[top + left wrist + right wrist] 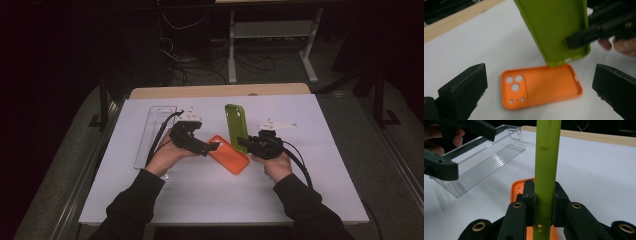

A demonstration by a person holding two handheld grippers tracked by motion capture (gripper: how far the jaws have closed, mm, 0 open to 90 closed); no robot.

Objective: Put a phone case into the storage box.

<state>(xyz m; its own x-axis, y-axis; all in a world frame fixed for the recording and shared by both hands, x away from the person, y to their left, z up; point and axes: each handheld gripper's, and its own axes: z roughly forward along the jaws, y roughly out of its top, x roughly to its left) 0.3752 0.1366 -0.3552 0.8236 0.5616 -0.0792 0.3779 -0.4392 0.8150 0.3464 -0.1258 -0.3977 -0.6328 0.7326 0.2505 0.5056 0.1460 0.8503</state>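
Dark floor and tangled cables lie beyond a white table with a bare wood strip along its far edge. At the centre of the high view the right gripper is clamped on the lower edge of a green case, its jaws pinching the thin wall from both sides and holding the case upright off the surface. Left of it the left gripper has its jaws spread wide with nothing between them, pointing at an orange case that lies flat, hollow side up, in the middle of the table just below the green one. A clear tray sits at the left of the frame, close behind the left hand. To my eye the grip is the weak point: the pinch is on one narrow edge only, so the green case could pivot or slip out if it gets tilted or knocked against the other gripper. The orange case might skate on the smooth sheet if a jaw nudges its rim. Open surface lies to the right and toward the near edge; the tray crowds the left side.
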